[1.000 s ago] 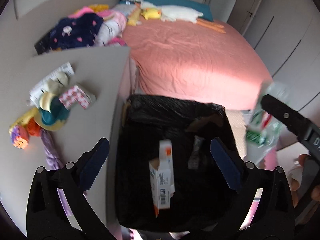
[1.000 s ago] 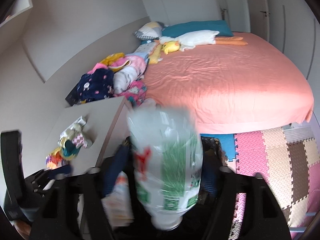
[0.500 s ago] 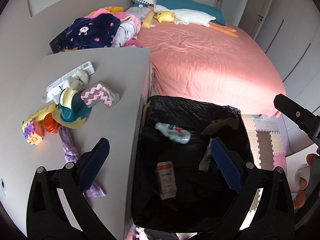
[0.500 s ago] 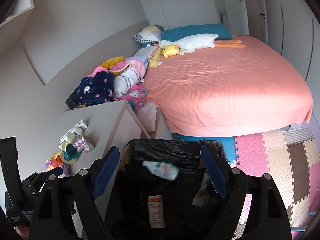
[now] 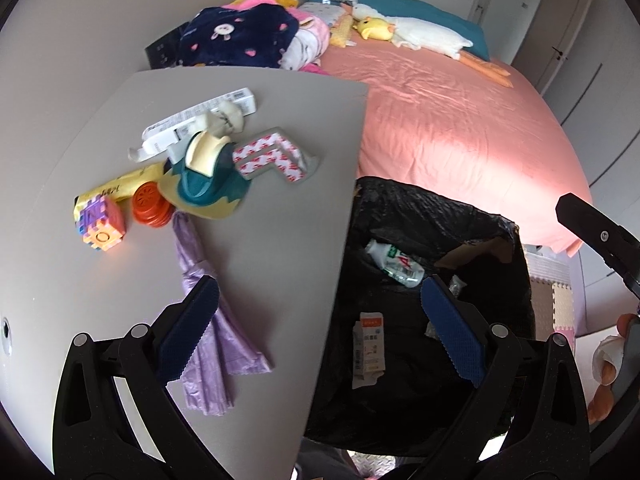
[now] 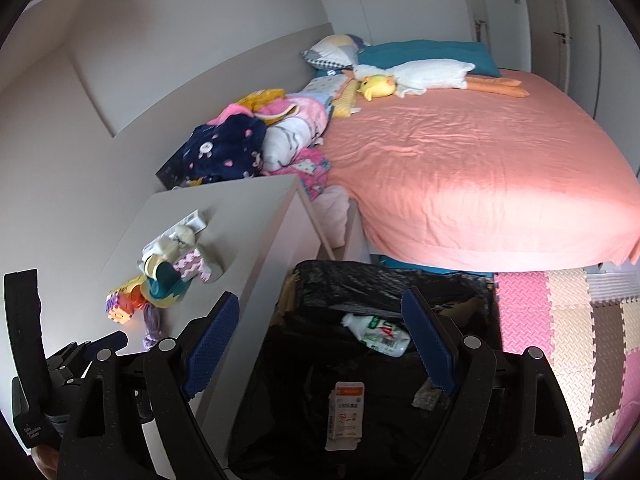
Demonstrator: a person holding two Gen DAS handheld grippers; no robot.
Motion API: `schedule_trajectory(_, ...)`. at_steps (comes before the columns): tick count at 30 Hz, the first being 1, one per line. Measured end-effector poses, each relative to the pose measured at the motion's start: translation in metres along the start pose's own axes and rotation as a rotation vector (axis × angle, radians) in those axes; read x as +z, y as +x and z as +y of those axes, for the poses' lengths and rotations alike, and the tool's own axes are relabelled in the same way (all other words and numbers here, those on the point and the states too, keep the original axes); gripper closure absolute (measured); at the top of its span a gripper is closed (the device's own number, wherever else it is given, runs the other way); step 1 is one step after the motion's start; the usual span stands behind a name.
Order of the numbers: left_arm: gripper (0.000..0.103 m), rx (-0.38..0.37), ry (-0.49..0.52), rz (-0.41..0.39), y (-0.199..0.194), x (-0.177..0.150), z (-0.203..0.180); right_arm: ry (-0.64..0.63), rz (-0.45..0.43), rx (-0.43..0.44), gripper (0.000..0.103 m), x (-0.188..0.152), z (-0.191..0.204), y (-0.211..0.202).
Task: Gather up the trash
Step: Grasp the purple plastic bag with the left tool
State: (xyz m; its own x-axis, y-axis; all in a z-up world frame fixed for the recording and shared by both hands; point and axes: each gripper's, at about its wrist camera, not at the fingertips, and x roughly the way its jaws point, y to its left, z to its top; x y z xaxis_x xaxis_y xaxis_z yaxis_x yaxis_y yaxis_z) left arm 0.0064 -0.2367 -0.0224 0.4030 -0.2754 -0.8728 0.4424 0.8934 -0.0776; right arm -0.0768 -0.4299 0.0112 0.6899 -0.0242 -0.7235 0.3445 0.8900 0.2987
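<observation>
A black-lined trash bin (image 5: 516, 240) (image 6: 320, 276) stands between the grey table and the bed. Inside lie a plastic bottle (image 5: 394, 262) (image 6: 378, 334), a small carton (image 5: 368, 350) (image 6: 346, 414) and a crumpled wrapper (image 6: 426, 396). My left gripper (image 5: 320, 332) is open and empty, straddling the table's right edge and the bin. My right gripper (image 6: 320, 344) is open and empty above the bin. On the table lie a purple wrapper (image 5: 208, 336), a white packet (image 5: 200, 120) and a yellow packet (image 5: 116, 190).
The grey table (image 5: 100, 280) (image 6: 240, 216) also holds a foam cube (image 5: 100, 228), an orange lid (image 5: 150, 202), a teal toy (image 5: 204, 184) and a patterned foam piece (image 5: 272, 156). A pink bed (image 6: 480, 168) with clothes and plush toys lies behind. Foam mats (image 6: 568, 340) cover the floor.
The bottle left my right gripper and dropped into the bin; that gripper now stands open. The carton fell flat in the bin. My left gripper moved left over the table edge.
</observation>
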Motion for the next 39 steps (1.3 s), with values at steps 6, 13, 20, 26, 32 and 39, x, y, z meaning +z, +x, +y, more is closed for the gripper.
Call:
schedule_trajectory(6,0.005,0.022,-0.049,0.017,0.004,-0.006,0.024,-0.042,0.034,0.034,0.019,-0.002,0.023,0.018)
schedule_trajectory(13,0.005,0.038,-0.115,0.032,0.013,-0.009,0.052,-0.081,0.068,0.065,0.019,-0.005,0.045,0.040)
schedule_trajectory(20,0.023,0.011,-0.170,0.075,0.032,-0.009,0.074,-0.115,0.098,0.072,0.020,-0.004,0.063,0.064)
schedule_trajectory(26,0.039,0.015,-0.200,0.100,0.046,-0.010,0.086,-0.166,0.114,0.105,0.020,-0.002,0.078,0.086)
schedule_trajectory(32,0.055,0.012,-0.223,0.112,0.056,-0.010,0.096,-0.213,0.123,0.120,0.020,0.003,0.094,0.105)
schedule_trajectory(39,0.055,0.017,-0.184,0.078,0.058,-0.008,0.099,-0.261,0.144,0.116,0.020,0.012,0.112,0.133)
